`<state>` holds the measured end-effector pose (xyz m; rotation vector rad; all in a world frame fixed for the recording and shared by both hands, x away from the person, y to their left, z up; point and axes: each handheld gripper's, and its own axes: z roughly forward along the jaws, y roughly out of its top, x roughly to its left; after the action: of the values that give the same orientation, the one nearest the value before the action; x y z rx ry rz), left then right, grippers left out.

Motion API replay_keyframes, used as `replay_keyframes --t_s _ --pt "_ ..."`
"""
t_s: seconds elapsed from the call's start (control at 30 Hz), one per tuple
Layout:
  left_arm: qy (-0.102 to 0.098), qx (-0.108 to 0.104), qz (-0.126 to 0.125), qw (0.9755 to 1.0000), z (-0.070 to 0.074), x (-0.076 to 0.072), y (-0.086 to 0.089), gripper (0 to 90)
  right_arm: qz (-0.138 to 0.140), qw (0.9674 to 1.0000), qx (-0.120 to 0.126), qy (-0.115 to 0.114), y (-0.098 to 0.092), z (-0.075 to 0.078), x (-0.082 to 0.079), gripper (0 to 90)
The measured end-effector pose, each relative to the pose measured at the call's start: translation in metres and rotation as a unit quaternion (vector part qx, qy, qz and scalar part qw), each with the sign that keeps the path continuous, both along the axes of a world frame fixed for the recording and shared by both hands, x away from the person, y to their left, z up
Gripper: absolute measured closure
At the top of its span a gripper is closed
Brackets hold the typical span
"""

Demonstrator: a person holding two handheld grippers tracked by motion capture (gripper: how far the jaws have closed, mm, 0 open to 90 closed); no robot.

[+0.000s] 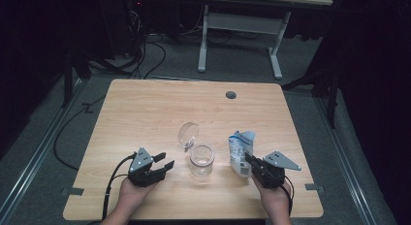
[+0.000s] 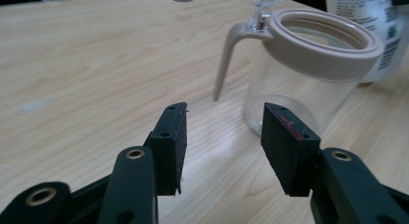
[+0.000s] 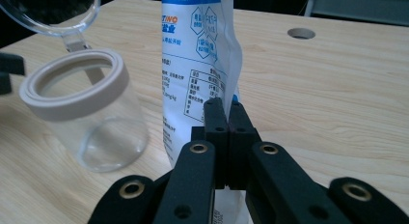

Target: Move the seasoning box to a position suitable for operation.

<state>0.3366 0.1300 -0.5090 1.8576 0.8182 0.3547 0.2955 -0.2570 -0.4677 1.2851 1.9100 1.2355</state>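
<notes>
Where right gripper (image 3: pixel 225 119) jaws pinch pouch (image 3: pixel 200 64), lower edge hidden

— Item one?
— My left hand-held gripper (image 1: pixel 164 163): black body, grey three-cornered plate on top, black cable trailing. Square black pads, red smear on one, brass-ringed pivots.
— Item two?
— My right hand-held gripper (image 1: pixel 250 160): same black build, grey plate, brass-ringed holes, small screws. Forearms bare, no sleeves.
</notes>
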Motion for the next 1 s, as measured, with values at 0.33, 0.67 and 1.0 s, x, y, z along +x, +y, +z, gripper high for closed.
replay_keyframes --t_s 0.33,0.67,1.0 --pt "0.027 -0.019 -0.063 0.9975 -0.008 -0.007 0.0 49.1 -0.013 0.9989 -0.014 0.044 0.017 0.022 0.005 90.0" --pt "0.025 -0.048 -0.061 0.9967 -0.011 -0.007 0.003 46.1 -0.011 0.9963 -0.049 0.071 0.012 0.04 0.01 90.0" --pt "0.019 -0.036 -0.066 0.997 -0.016 -0.009 -0.005 49.3 0.013 0.9913 -0.077 0.106 0.005 0.046 0.018 90.0"
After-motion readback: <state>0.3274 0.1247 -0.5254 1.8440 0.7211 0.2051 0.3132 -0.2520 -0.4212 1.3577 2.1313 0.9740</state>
